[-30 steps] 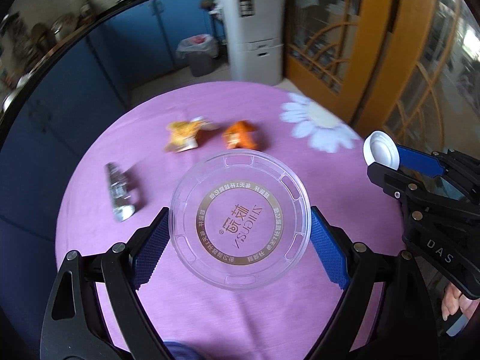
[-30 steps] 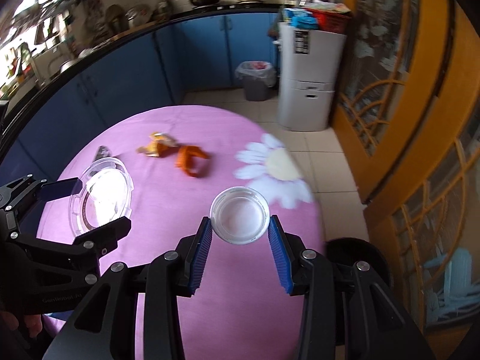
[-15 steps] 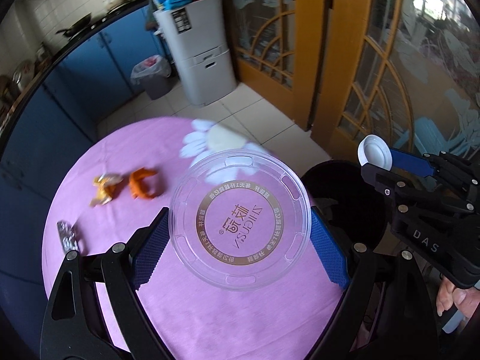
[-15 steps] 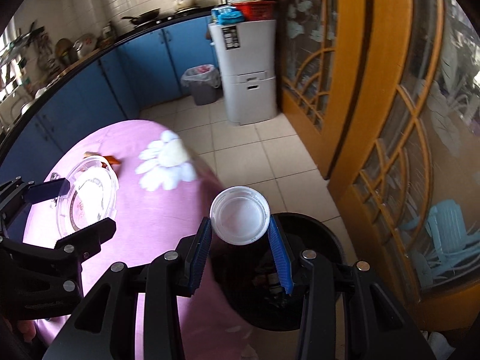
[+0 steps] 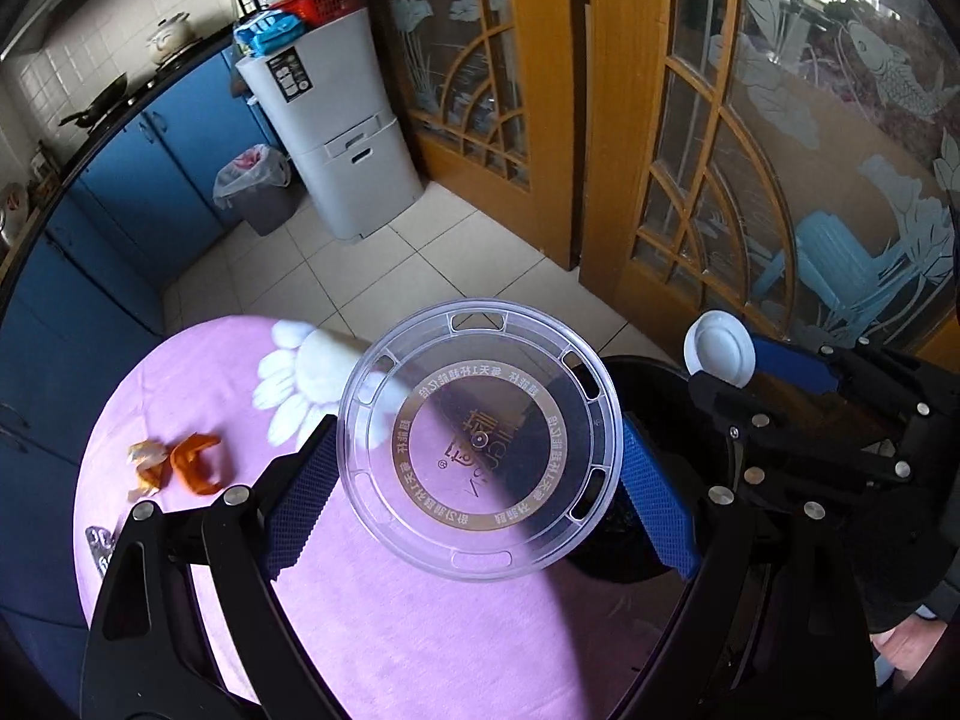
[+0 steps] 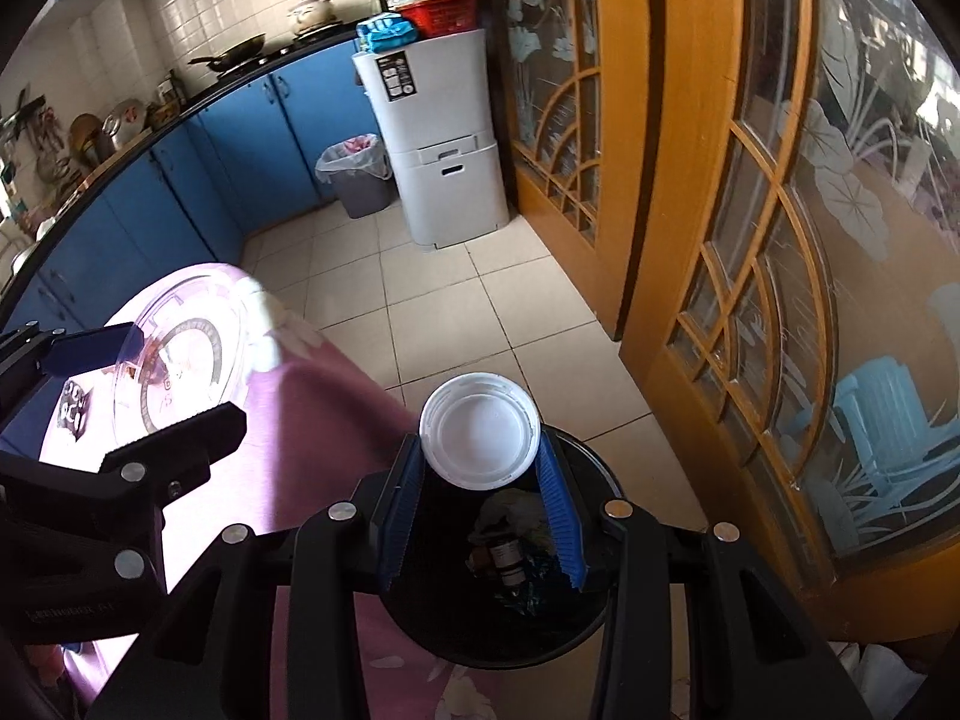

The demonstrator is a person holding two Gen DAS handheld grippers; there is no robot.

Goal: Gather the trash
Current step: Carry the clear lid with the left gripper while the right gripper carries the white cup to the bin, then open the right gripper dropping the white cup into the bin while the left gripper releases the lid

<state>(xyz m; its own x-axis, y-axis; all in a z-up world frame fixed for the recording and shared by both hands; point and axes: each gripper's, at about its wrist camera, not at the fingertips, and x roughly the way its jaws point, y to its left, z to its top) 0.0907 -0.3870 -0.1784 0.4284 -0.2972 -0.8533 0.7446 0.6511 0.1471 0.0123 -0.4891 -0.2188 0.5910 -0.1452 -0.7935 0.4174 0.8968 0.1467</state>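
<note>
The left tool (image 5: 477, 474) grips a clear round lid (image 5: 478, 440) across its wide-spread pads, held over the worktop (image 5: 384, 630) edge beside the black bin (image 6: 498, 612). The right tool (image 6: 480, 501), partly closed, clamps a white cap (image 6: 479, 439) above the bin's mouth. Orange peel (image 5: 195, 462) lies near the worktop's left edge.

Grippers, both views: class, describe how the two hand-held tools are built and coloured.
Both the left gripper and right gripper have glossy black angular frames with silver rivets. Their fingers carry ribbed blue pads. Faint lettering marks one frame.
</note>
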